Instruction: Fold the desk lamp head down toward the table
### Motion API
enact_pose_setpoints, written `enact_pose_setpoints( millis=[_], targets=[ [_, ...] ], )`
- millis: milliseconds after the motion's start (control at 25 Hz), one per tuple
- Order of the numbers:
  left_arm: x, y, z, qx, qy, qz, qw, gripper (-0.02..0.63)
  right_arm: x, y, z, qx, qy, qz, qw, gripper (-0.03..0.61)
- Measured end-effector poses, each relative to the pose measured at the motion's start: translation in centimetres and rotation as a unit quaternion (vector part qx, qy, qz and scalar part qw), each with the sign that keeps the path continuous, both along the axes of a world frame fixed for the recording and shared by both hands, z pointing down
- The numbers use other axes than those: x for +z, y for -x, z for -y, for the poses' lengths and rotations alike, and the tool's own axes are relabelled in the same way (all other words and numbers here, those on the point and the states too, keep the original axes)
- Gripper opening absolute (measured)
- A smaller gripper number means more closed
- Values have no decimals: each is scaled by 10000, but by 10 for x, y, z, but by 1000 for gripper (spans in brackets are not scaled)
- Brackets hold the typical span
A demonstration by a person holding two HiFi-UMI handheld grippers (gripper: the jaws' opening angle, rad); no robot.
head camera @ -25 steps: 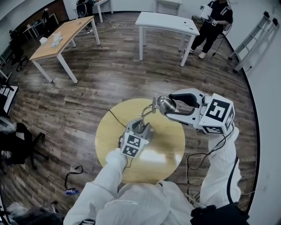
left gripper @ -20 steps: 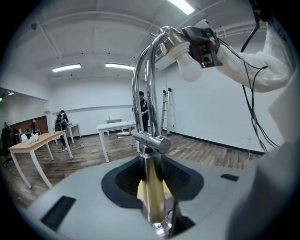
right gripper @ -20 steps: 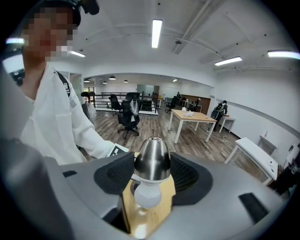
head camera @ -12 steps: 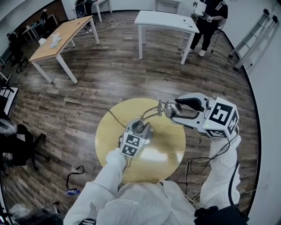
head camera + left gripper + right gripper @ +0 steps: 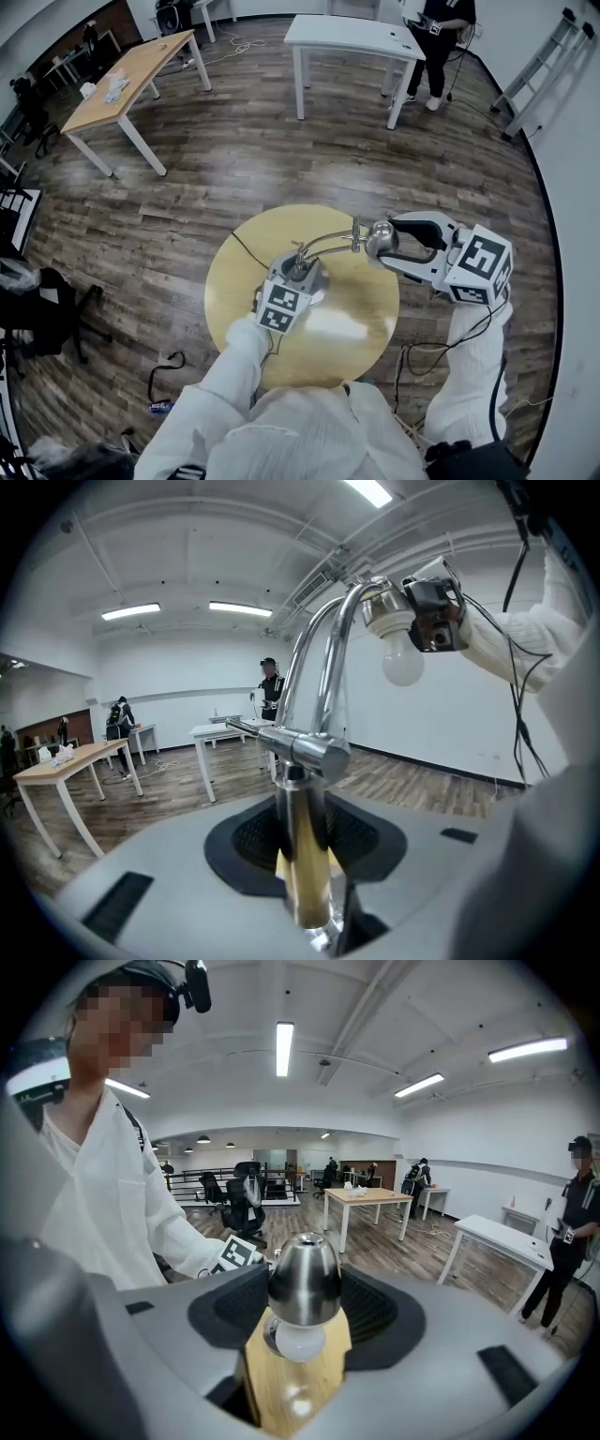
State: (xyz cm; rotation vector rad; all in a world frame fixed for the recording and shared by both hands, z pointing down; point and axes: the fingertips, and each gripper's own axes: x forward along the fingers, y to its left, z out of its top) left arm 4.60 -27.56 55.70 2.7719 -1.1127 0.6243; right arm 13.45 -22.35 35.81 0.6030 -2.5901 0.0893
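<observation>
A chrome desk lamp stands on the round yellow table (image 5: 230,291). My left gripper (image 5: 298,275) is shut on its upright post (image 5: 305,855); its jaws have just been closing, with the post between the dark pads. The curved arm (image 5: 328,242) runs right to the lamp head (image 5: 379,238). My right gripper (image 5: 384,240) is shut on that head. In the right gripper view the chrome shade (image 5: 304,1279) sits between the pads, with the white bulb (image 5: 298,1342) pointing down at the table. The left gripper view shows the bulb (image 5: 403,663) high at the right.
A black cable (image 5: 246,253) runs off the table's left side. On the wooden floor behind stand a white table (image 5: 356,37), a wooden table (image 5: 131,80) and a ladder (image 5: 544,66). A person (image 5: 436,37) stands by the white table. A dark chair (image 5: 37,309) is at the left.
My right gripper has carried the lamp head to the right and lower, and the curved arm now stretches further out. The left gripper stays on the post.
</observation>
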Motion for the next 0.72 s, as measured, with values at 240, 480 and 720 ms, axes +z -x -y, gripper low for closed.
enact_pose_setpoints(
  millis=[240,480,720],
  targets=[
    [5,-2,-1,-60,8,111,9999,112,20,-15,-5,36,83,142,9999,230],
    [9,-2,3,-252,35,146,9996,112,54,-30,-7,171,110,-15,9998,230],
    [11,-5,6,-399,50,177,9990,112,84,-44,-8,294,275,110,9991,232]
  ],
)
